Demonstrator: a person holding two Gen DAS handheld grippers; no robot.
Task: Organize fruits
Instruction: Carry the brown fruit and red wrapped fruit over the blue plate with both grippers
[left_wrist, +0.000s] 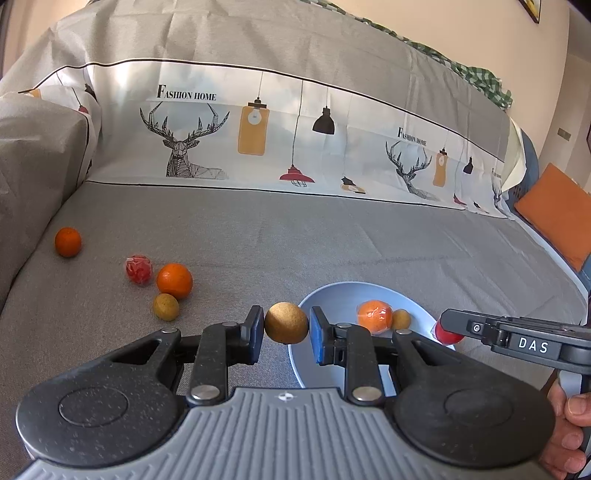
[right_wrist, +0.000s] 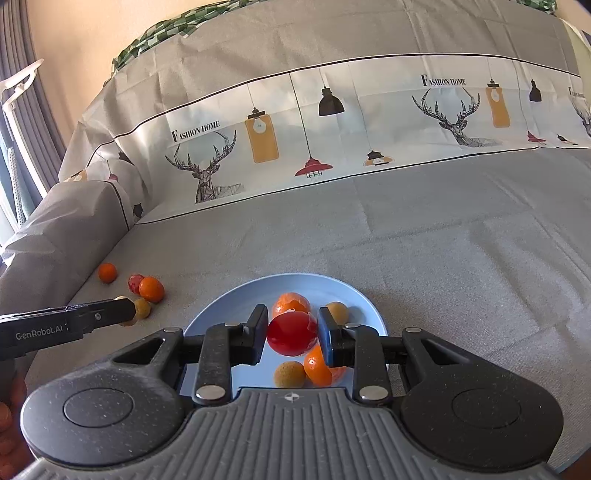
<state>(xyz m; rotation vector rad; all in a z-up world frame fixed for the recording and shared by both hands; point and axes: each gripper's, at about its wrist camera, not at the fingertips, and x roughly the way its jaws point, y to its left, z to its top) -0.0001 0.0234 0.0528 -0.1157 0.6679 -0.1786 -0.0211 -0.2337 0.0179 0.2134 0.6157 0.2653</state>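
My left gripper (left_wrist: 286, 329) is shut on a round tan-brown fruit (left_wrist: 286, 323), held just left of the light blue plate (left_wrist: 332, 295) and above the sofa seat. My right gripper (right_wrist: 292, 333) is shut on a shiny red fruit (right_wrist: 291, 333) over the plate (right_wrist: 236, 295). In the plate lie two oranges (right_wrist: 290, 302) (right_wrist: 317, 367) and two small tan fruits (right_wrist: 337, 311) (right_wrist: 289, 374). Loose on the seat to the left are an orange (left_wrist: 174, 280), a wrapped red fruit (left_wrist: 139, 268), a small tan fruit (left_wrist: 166, 307) and a farther orange (left_wrist: 68, 242).
The grey sofa seat (left_wrist: 295, 236) runs wide behind the plate, with a printed backrest cover (left_wrist: 258, 125). A padded armrest (left_wrist: 37, 158) bounds the left side. An orange cushion (left_wrist: 557, 210) lies at the far right. A hand (left_wrist: 569, 435) grips the right tool's handle.
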